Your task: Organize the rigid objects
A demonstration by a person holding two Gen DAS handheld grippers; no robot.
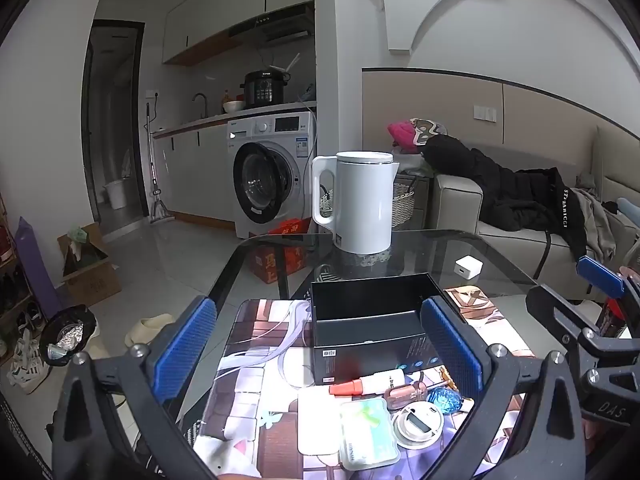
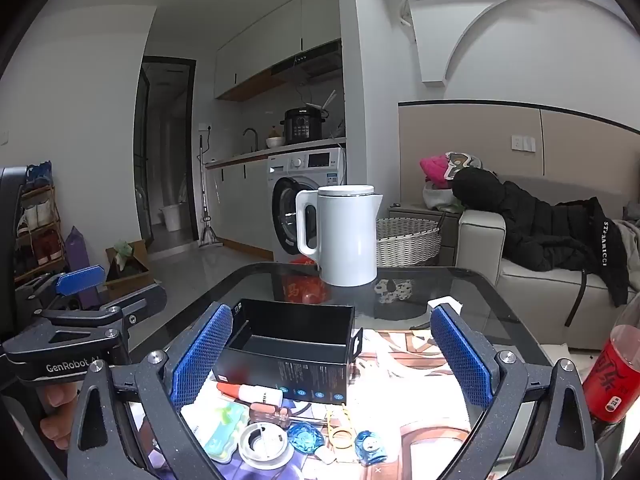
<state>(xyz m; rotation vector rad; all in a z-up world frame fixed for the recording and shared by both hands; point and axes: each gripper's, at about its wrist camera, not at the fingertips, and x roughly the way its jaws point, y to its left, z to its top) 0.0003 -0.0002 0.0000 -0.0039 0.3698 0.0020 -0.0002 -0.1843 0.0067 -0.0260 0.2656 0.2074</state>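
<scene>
An open black box [image 1: 372, 320] [image 2: 288, 344] stands on a patterned mat [image 1: 256, 340] on the glass table [image 1: 432, 248]. In front of it lie small items: a red-capped tube [image 1: 368, 386] [image 2: 250, 392], a pink polish bottle [image 1: 404, 394], a round white device [image 1: 418, 424] [image 2: 264, 444], a green-white case [image 1: 368, 432], blue trinkets [image 2: 306, 438] and a yellow plastic piece [image 2: 340, 428]. My left gripper [image 1: 317, 305] hovers open over them, its pads touching nothing. Beside it, my right gripper [image 2: 331, 311] is open too, with nothing held.
A white kettle [image 1: 360, 200] [image 2: 348, 236] stands at the table's far edge, and a small white charger [image 1: 468, 266] lies right of the box. A red soda bottle [image 2: 612, 376] stands at the near right. Behind are a sofa, a woven basket and a washing machine.
</scene>
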